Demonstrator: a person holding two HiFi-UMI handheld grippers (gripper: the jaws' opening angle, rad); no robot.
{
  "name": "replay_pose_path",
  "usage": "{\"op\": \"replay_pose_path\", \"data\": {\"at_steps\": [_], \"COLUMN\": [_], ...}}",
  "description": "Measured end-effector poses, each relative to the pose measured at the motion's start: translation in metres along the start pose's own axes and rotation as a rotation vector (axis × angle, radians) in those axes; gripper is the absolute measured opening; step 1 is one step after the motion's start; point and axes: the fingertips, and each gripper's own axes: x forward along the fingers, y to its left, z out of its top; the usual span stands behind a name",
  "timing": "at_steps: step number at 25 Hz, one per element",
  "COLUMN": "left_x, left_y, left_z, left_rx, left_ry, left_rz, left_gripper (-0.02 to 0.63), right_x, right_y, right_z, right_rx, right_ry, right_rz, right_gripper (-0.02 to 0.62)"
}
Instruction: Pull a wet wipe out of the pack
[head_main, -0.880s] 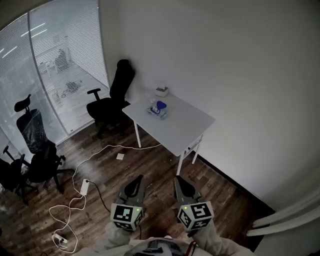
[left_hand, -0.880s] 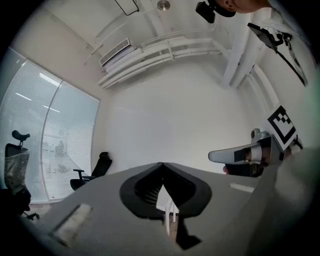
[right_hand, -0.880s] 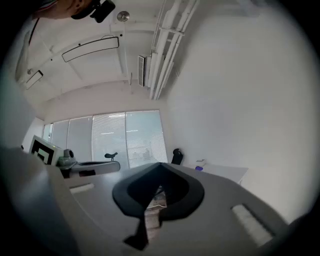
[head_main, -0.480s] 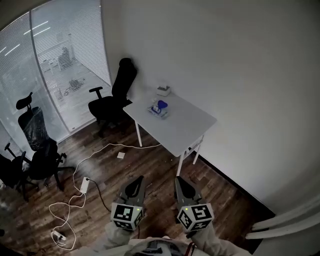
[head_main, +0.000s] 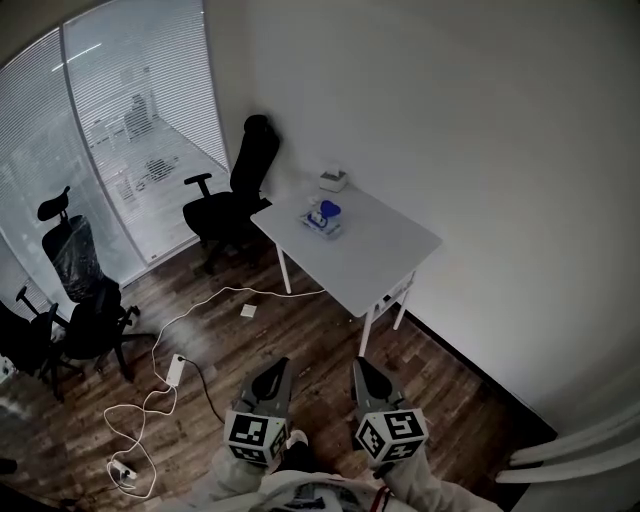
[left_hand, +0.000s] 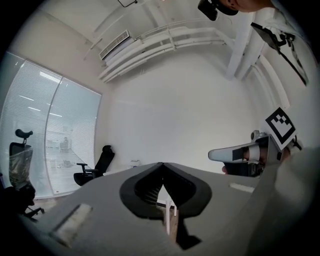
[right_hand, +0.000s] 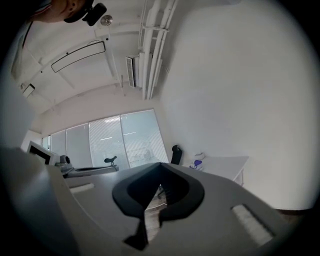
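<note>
The wet wipe pack (head_main: 322, 217), pale with a blue lid, lies on the white table (head_main: 370, 255) across the room, near its far left end. It also appears small in the right gripper view, as the pack (right_hand: 196, 163) on the table (right_hand: 225, 162). Both grippers are held side by side low in the head view, far from the table and level. My left gripper (head_main: 279, 366) (left_hand: 161, 164) is shut with nothing in it. My right gripper (head_main: 360, 364) (right_hand: 160, 164) is also shut and holds nothing.
A small white box (head_main: 333, 180) sits at the table's far corner. A black office chair (head_main: 235, 195) stands to the left of the table, with more chairs (head_main: 75, 290) by the glass wall. White cables and a power strip (head_main: 175, 370) lie on the wooden floor.
The head view has drifted slightly, so the table and chair sit a little further right. Both grippers sit slightly lower in the frame, still shut and side by side.
</note>
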Motion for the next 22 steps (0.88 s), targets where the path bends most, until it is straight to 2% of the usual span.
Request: {"op": "replay_pose_path", "data": {"at_steps": [9,17,22], "left_x": [0.039,0.105,0.154], "left_y": [0.043,0.125,0.175], "left_z": [-0.008,-0.012,-0.012], "left_rx": [-0.026,-0.038,-0.042], "left_ry": [-0.018,-0.015,0.012], "left_rz": [0.006,0.019,0.001], "left_gripper": [0.005,0.005,0.005], "right_x": [0.058,0.158,0.226], "right_y": [-0.004,-0.008,-0.012], "right_z": [-0.008,-0.001,-0.005], "right_rx": [-0.02,-0.044,-0.021], "right_ry": [0.015,0.011,0.033], "right_rz": [0.003,-0.006,-0.018], "right_gripper": [0.005,0.005,0.005]}}
